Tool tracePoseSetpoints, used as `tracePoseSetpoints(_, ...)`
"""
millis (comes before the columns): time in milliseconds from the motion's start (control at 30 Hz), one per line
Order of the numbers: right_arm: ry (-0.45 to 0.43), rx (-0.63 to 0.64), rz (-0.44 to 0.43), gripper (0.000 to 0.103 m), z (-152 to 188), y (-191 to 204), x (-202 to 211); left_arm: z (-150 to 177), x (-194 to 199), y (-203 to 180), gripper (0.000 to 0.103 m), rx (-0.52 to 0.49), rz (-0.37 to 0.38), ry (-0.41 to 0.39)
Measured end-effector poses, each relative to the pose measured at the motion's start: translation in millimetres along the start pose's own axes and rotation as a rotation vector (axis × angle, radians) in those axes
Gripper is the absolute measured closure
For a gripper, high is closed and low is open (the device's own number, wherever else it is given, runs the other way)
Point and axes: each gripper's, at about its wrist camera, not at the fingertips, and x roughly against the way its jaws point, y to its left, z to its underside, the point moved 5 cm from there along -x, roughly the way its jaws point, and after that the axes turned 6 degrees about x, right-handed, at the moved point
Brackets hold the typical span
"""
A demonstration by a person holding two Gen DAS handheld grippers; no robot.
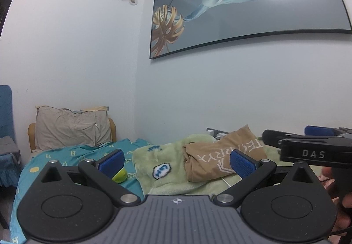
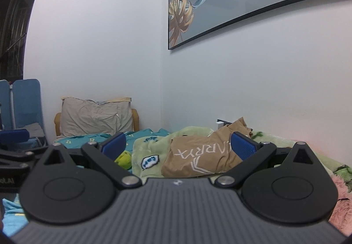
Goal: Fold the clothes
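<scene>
A tan garment with white lettering (image 1: 222,153) lies crumpled on a light green blanket (image 1: 167,158) on the bed; it also shows in the right wrist view (image 2: 202,156). My left gripper (image 1: 177,161) is open and empty, held above the bed short of the garment. My right gripper (image 2: 179,145) is open and empty, also short of the garment, and it shows from the side in the left wrist view (image 1: 312,147), to the right of the left gripper.
A beige pillow (image 1: 72,127) leans at the bed head. A teal patterned sheet (image 1: 66,156) covers the bed's left part. A yellow-green ball (image 1: 120,175) lies on it. A pink fluffy cloth (image 2: 341,200) is at the right. A blue chair (image 2: 26,103) stands left.
</scene>
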Motion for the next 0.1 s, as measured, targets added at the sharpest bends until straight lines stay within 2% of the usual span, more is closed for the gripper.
tracePoseSetpoints(100,0.007,-0.004,0.011,0.0,0.7,-2.6,0.1,0.7,1.7,2.7,0.0,0.004,-0.002,0.002)
